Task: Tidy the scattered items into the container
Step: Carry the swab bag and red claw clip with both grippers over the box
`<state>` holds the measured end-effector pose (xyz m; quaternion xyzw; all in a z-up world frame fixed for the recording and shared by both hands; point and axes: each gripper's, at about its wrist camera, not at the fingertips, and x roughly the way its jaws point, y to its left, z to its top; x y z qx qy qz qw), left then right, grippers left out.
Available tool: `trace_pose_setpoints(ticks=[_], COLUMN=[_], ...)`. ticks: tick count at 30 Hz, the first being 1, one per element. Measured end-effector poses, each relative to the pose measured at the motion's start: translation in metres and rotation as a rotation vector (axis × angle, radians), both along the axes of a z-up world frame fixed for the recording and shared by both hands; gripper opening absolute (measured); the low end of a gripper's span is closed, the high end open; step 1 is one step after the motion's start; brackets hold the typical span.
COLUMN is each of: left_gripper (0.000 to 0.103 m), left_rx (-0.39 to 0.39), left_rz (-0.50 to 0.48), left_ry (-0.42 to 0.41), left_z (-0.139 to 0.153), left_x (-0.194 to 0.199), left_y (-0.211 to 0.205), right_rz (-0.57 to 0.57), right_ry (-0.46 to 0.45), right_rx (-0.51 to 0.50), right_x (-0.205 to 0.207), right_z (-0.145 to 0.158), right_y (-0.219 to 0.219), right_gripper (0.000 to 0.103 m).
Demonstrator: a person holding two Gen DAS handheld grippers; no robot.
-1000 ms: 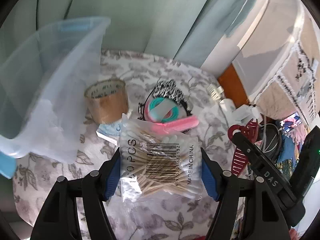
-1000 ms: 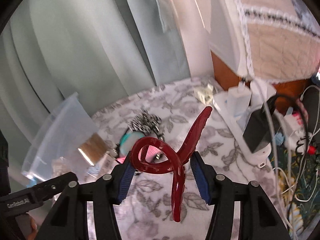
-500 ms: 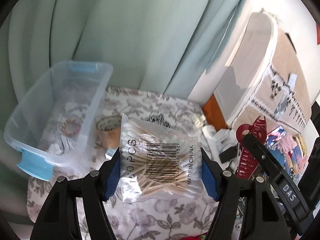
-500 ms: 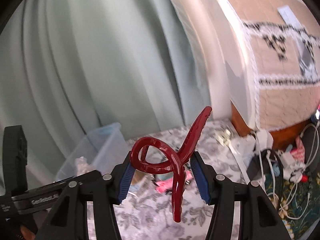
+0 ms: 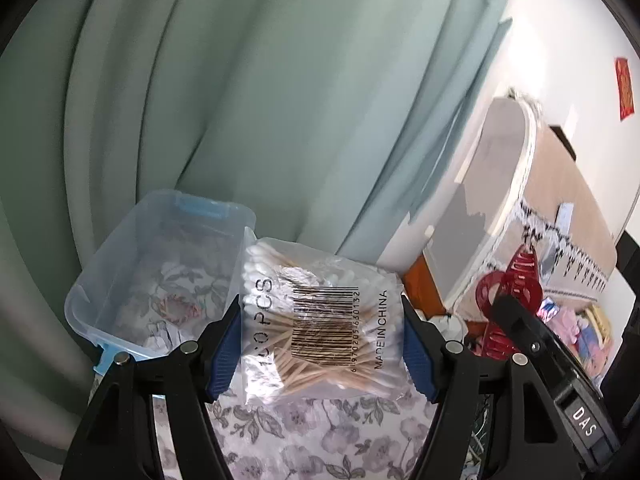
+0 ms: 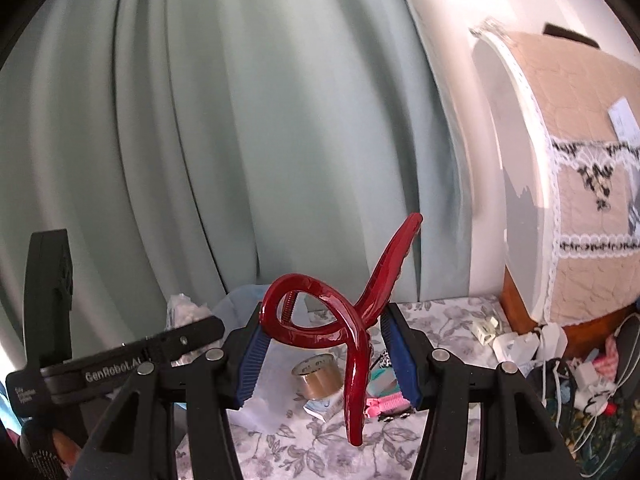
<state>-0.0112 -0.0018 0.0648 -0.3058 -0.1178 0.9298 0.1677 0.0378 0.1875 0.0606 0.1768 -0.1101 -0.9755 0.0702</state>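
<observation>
Floral counter (image 5: pixel 320 436), green curtain (image 5: pixel 240 100) behind.
Our left gripper (image 5: pixel 322 344) jaws pinch swab bag (image 5: pixel 320 320); right gripper (image 6: pixel 326 354) jaws pinch red clip (image 6: pixel 352 320); bin (image 5: pixel 120 280) near curtain.

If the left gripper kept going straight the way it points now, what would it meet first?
Probably the clear plastic bin, just beyond the cotton swab bag that the left gripper grips; depth is unclear, so it might pass beside the bin toward the curtain.

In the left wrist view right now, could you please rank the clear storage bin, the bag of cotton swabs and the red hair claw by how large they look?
1. Clear storage bin and bag of cotton swabs: alike; the bag is nearer, so unranked.
2. Red hair claw: smallest, partly hidden by the right gripper.
</observation>
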Motion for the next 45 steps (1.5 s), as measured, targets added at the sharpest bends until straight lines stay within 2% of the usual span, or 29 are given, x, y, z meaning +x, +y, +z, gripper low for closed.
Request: trace_pose_setpoints(ticks=[9,17,28,35,45], left_gripper=[0.072,0.072,0.072,0.072,0.072], left_rx=[0.033,0.08,0.115,0.137,0.142], left_rz=[0.07,0.136,0.227,0.23,0.232], left_ry=[0.034,0.018,0.002,-0.005,-0.029], left_z=[0.003,-0.008,-0.021,-0.025,-0.04], left_x=[-0.002,-0.012,-0.016,-0.021,-0.028], left_y=[-0.038,-0.077,-0.131,-0.142,-0.155], right_rz=[0.035,0.102,0.23,0.298,0.334], right_ry=[0.01,-0.007,-0.062,-0.107,-0.138], right_rx=[0.01,0.055,0.111,0.157,0.167], right_x=[-0.015,-0.036,-0.069,-0.097,-0.128], right_z=[0.011,0.015,-0.004,-0.015,-0.029], right_y=[-0.023,-0.063,-0.125,-0.158,-0.176], right_gripper=[0.059,0.059,0.059,0.059,0.059])
